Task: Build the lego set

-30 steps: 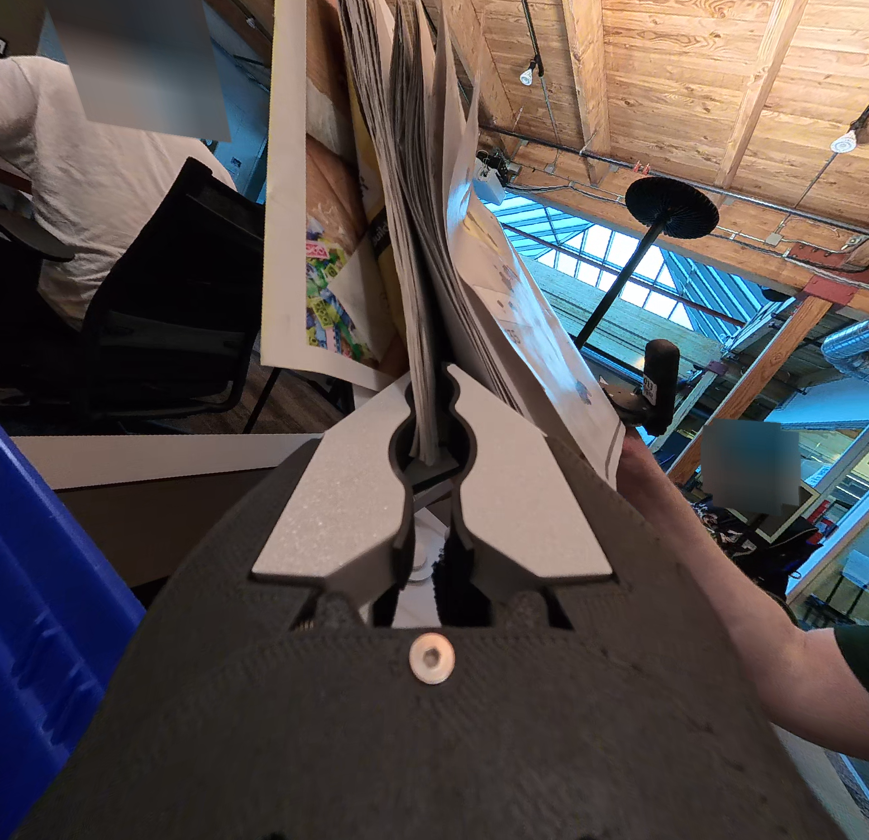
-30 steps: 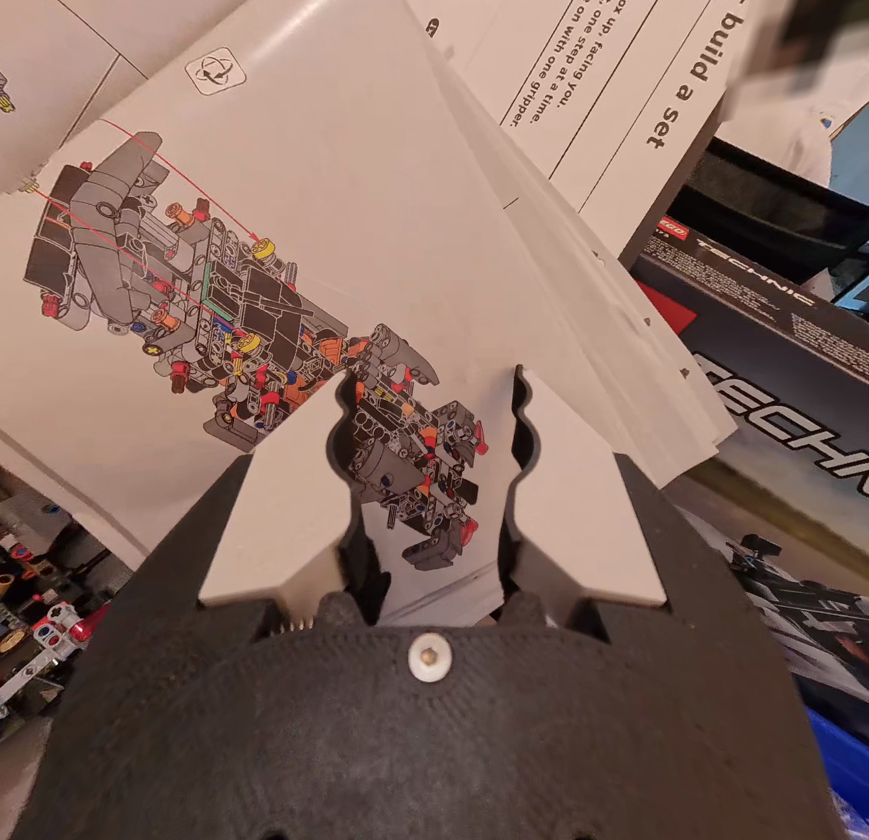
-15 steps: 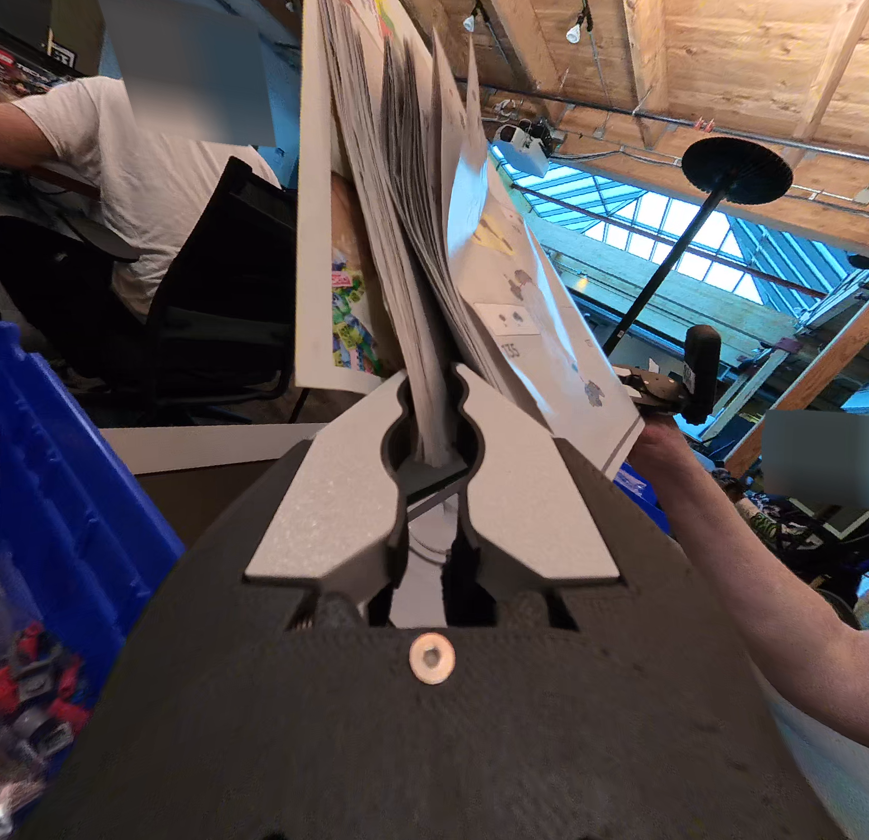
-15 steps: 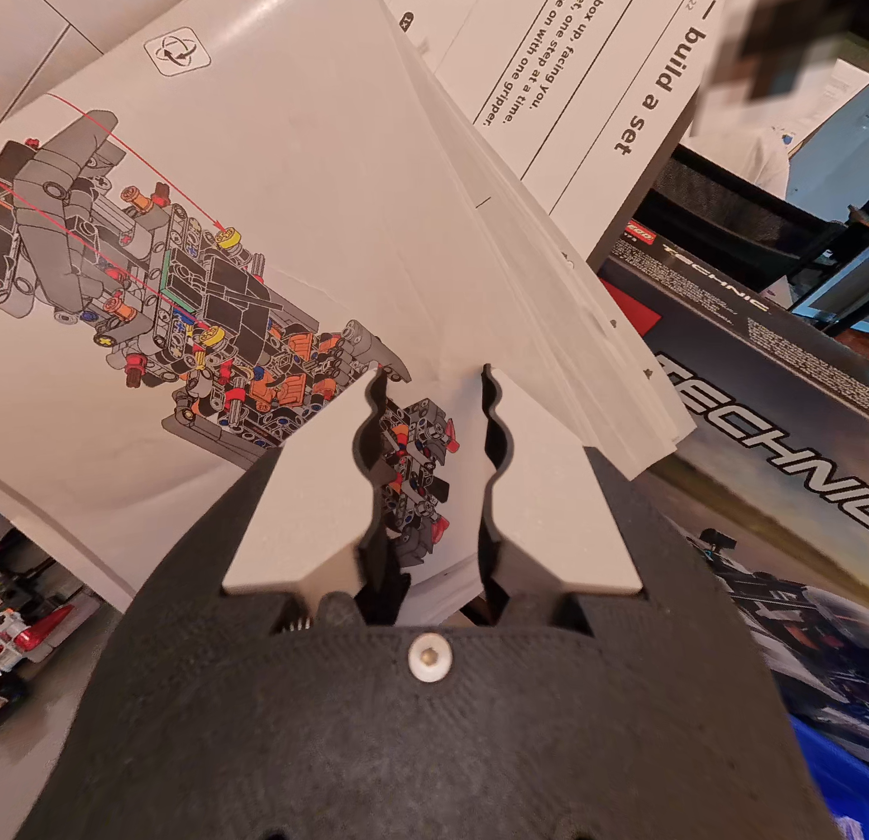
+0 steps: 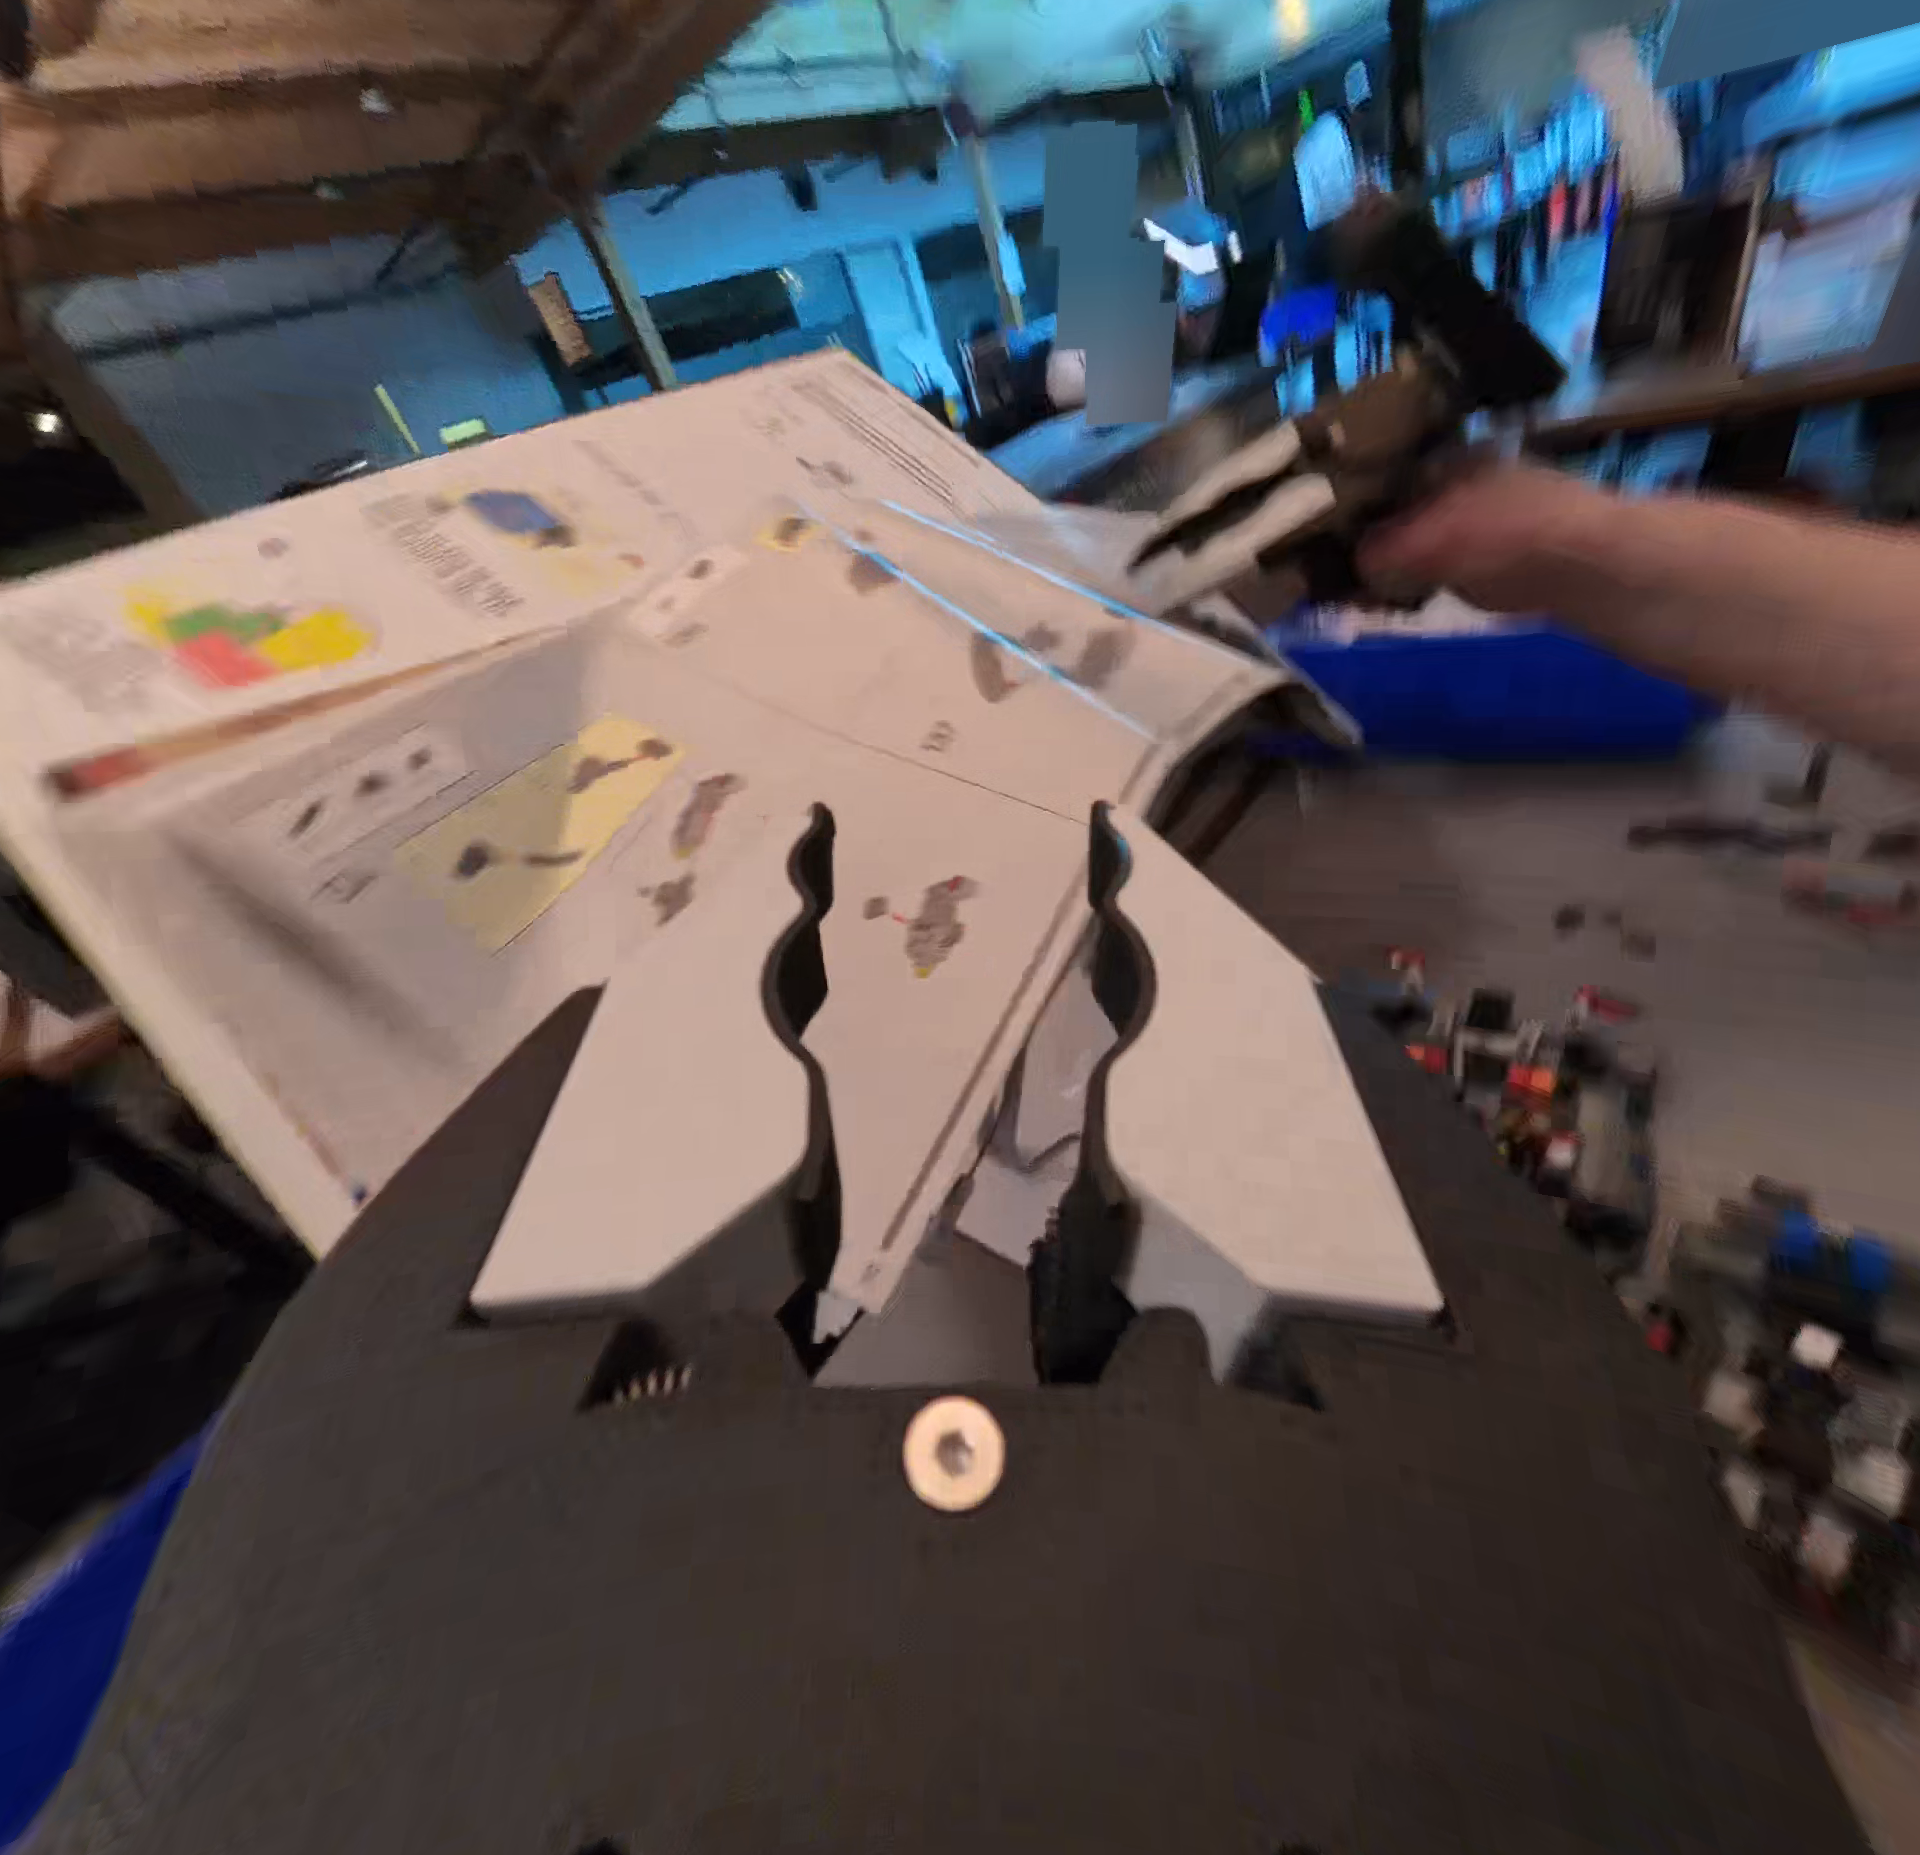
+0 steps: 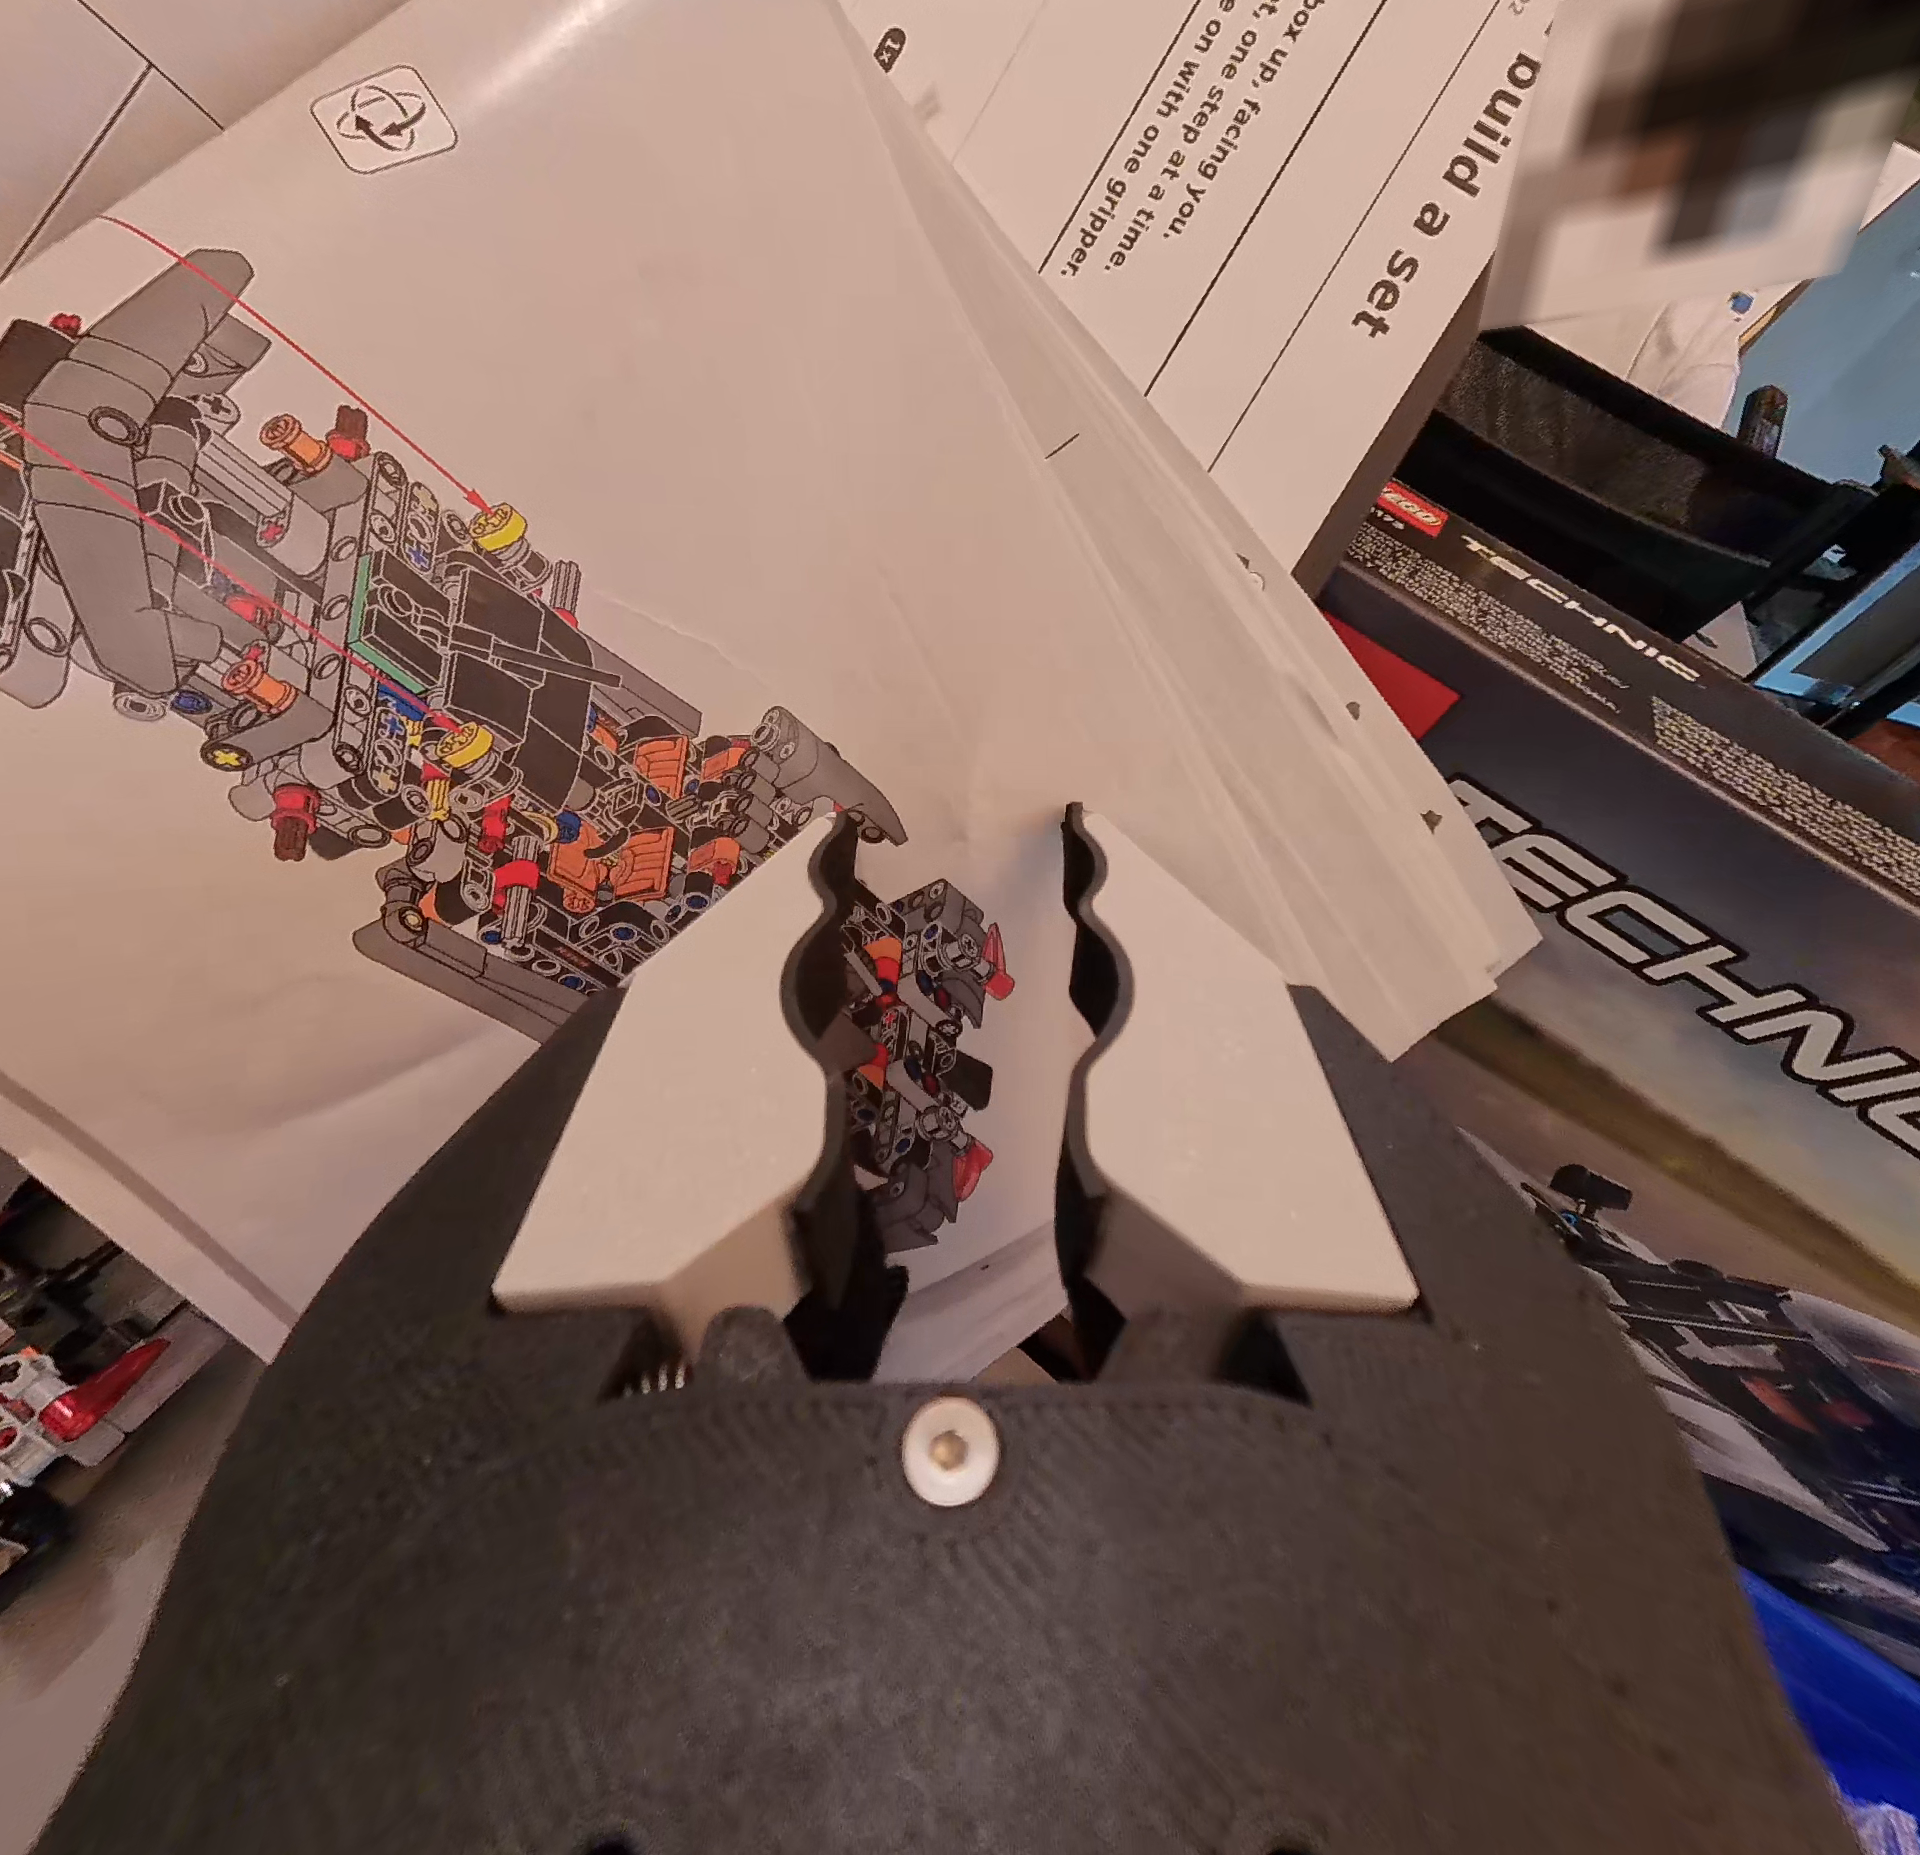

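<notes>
The open instruction booklet (image 5: 644, 725) lies tilted in front of my left gripper (image 5: 956, 829). The left gripper is open, and a page edge runs between its jaws. This view is blurred. My right gripper (image 6: 951, 818) is open over a booklet page (image 6: 644, 434) that bears a drawing of the model. The right gripper also shows in the left wrist view (image 5: 1340, 496), held by a hand at the booklet's far edge. Loose lego pieces (image 5: 1538, 1078) lie on the table to the right. More lego pieces show in the right wrist view (image 6: 73, 1400) at the lower left.
The dark lego box (image 6: 1662, 870) lies right of the booklet. A white printed card (image 6: 1278, 143) stands behind it. A blue bin (image 5: 1507, 683) sits beyond the booklet, and another blue bin (image 5: 62, 1597) is at my lower left. A black chair (image 6: 1621, 496) stands farther back. The gap from one gripper's tips to the other's is roughly 35 centimetres. To reach the white printed card (image 6: 1278, 143) in a straight line is about 12 centimetres for my right fingers, about 35 centimetres for my left.
My left gripper has opened and let go of the booklet's pages. Its view has swung down from the ceiling to the table, and the booklet now lies open. The right jaws have narrowed a little.
</notes>
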Motion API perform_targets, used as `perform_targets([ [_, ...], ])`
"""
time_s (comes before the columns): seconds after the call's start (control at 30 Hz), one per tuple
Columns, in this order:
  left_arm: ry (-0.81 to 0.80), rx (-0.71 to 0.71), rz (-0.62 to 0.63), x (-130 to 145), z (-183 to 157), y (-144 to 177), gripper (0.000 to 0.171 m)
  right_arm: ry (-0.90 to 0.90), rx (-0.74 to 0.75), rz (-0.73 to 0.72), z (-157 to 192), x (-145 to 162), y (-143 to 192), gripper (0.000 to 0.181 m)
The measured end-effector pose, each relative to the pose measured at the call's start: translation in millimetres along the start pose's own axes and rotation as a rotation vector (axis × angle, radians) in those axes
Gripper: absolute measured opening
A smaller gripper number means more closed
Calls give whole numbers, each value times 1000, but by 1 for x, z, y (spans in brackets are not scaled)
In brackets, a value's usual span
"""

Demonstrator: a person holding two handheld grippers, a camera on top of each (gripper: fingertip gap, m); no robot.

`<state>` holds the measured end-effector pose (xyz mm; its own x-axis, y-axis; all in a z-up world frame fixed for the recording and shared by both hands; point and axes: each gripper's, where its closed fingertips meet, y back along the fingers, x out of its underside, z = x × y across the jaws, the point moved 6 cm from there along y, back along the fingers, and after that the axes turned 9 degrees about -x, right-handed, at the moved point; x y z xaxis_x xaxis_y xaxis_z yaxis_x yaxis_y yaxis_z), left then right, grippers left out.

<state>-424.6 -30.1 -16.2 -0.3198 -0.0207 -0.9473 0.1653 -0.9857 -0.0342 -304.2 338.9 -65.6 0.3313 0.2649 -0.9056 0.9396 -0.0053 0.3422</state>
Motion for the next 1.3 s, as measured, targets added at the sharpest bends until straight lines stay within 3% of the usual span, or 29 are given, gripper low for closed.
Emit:
perform_targets([
  [0.1, -318, -5, 169, 15, -33, -23, 45, -1, 0, 3, 0, 0, 0, 38],
  [0.2, -450, -102, 275, 36, -32, -37, 32, 0, 1, 5, 0, 0, 0, 38],
  [0.3, -419, -174, 300, 47, -19, -40, 2, 6, 1, 4, 0, 0, 1, 37],
  [0.33, -416, -182, 296, 48, -17, -39, 0, 7, 0, 3, -1, 0, 1, 35],
  [0.63, -407, -206, 348, 58, -8, -39, 0, 19, -1, -2, -5, 1, 2, 14],
  [0.7, -395, -205, 348, 59, -7, -39, 0, 31, -6, 8, -4, 1, 2, 0],
  [0.9, -385, -197, 344, 57, -6, -38, 0, 37, -3, 20, -5, -1, 4, 0],
  [0.93, -388, -198, 346, 57, -7, -38, 0, 36, -1, -3, -4, -4, 7, 0],
  [1.03, -402, -196, 353, 56, -8, -37, 0, -1, -3, -8, -2, -7, 12, 45],
  [1.3, -401, -190, 358, 55, -9, -38, 0, -13, -24, 36, 3, 2, 1, 51],
])
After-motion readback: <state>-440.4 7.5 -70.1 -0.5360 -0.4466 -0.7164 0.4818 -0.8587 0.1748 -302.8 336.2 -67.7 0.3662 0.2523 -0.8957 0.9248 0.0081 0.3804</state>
